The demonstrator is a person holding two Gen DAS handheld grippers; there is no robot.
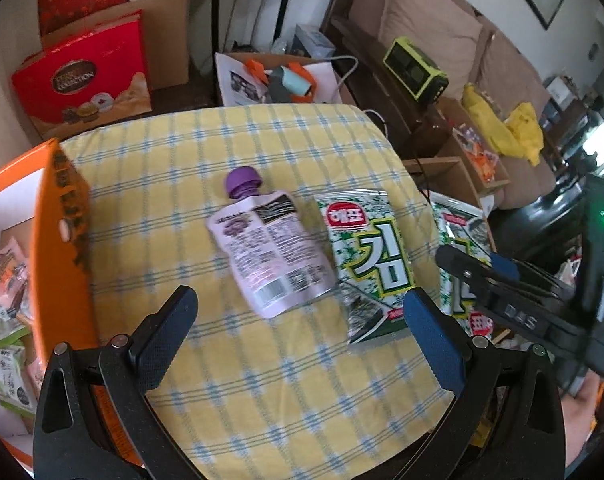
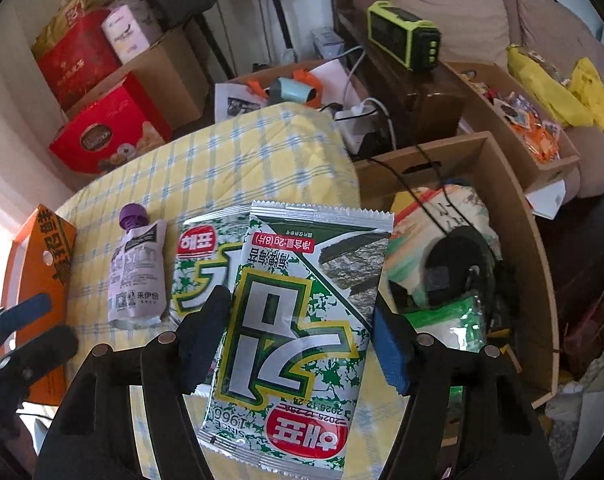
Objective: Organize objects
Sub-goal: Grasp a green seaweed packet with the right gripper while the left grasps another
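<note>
The right gripper (image 2: 298, 344) pinches a seaweed pack (image 2: 298, 320), lifted just past the right edge of the yellow checked cloth (image 1: 262, 380). The left gripper (image 1: 298, 328) is spread wide over the cloth, holding nothing. Farther on the cloth lie a second seaweed pack (image 1: 367, 260) and a purple-capped pouch (image 1: 268, 248), touching. An orange box (image 1: 62, 256) sits at the cloth's left edge.

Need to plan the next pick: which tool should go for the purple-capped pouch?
Probably left. The left tool is open, empty and facing the pouch, with the orange box on its side. The right tool looks occupied with a seaweed packet between its fingers.
</note>
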